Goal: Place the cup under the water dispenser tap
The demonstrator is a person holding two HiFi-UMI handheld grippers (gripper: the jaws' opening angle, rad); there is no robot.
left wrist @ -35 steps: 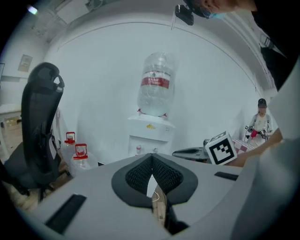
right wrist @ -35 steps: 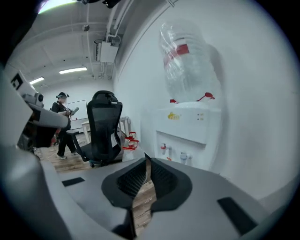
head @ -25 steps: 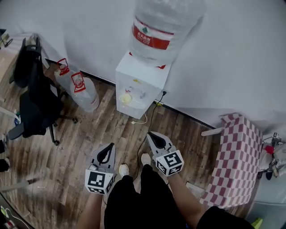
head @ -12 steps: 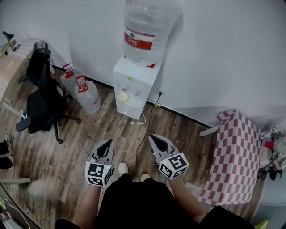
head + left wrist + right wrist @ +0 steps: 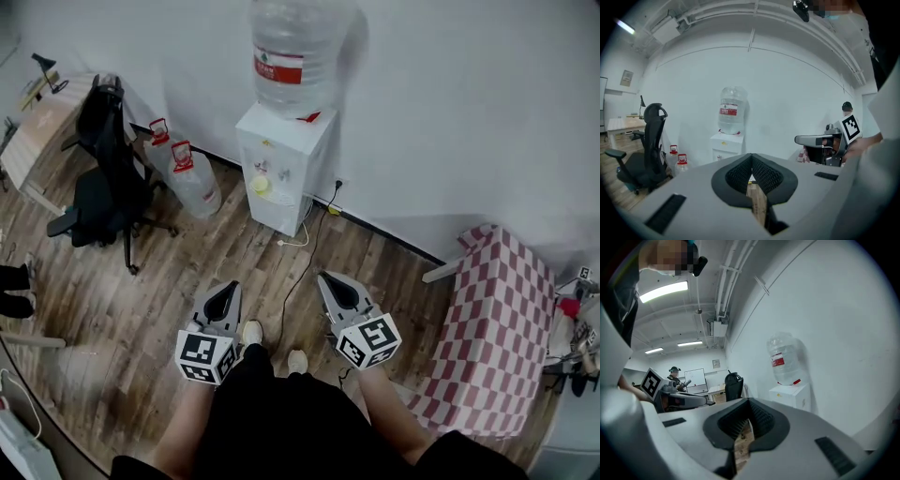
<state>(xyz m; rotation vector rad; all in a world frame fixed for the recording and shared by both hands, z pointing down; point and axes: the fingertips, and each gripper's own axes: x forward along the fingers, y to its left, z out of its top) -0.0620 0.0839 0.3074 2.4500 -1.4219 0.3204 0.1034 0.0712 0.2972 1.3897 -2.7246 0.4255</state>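
The white water dispenser (image 5: 281, 164) stands against the wall with a large clear bottle (image 5: 292, 52) on top. A small yellow cup (image 5: 262, 185) sits in its front recess below the taps. My left gripper (image 5: 223, 298) and right gripper (image 5: 330, 284) hover over the wooden floor, well short of the dispenser and pointing toward it. Both are shut with nothing between their jaws. The left gripper view shows its closed tips (image 5: 751, 159) and the dispenser (image 5: 725, 147) far ahead. The right gripper view shows its closed tips (image 5: 749, 404) with the dispenser (image 5: 790, 394) to the right.
A black office chair (image 5: 103, 192) and two spare water bottles (image 5: 192, 173) stand left of the dispenser. A power cord (image 5: 305, 248) trails across the floor. A red-checked cloth covers a table (image 5: 497, 328) at the right. My shoes (image 5: 251, 331) show between the grippers.
The dispenser has grown smaller and moved up in the head view as I backed away from it. Both grippers stayed shut and empty.
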